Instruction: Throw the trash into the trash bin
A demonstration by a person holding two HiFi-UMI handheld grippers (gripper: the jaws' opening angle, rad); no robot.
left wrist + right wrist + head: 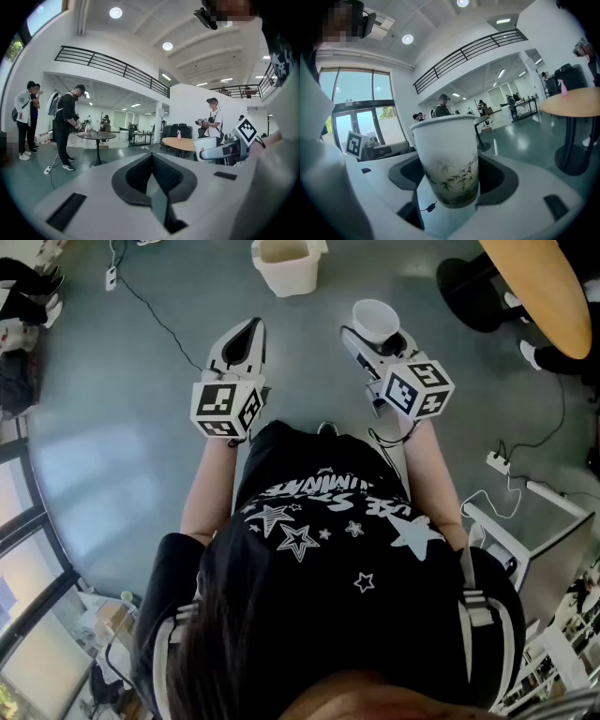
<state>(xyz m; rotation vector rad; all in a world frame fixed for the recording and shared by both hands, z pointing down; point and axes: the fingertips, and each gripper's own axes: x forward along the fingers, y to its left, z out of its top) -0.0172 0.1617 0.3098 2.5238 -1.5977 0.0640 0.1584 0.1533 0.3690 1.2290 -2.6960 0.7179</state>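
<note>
A white paper cup [375, 320] with a green bamboo print stands upright between the jaws of my right gripper [377, 334], which is shut on it. In the right gripper view the cup [446, 154] fills the middle, with the gripper [447, 190] closed round its lower part. My left gripper [246, 332] is held level beside it, shut with nothing in it; its dark pads [140, 176] meet in the left gripper view. The cream trash bin [286, 279] stands on the grey floor just ahead, between the two grippers. The right gripper and cup [220, 151] also show in the left gripper view.
A round wooden table [539, 282] stands at the upper right. Cables and a power strip [497, 462] lie on the floor to the right. Several people stand in the hall, one by a small round table [96, 136].
</note>
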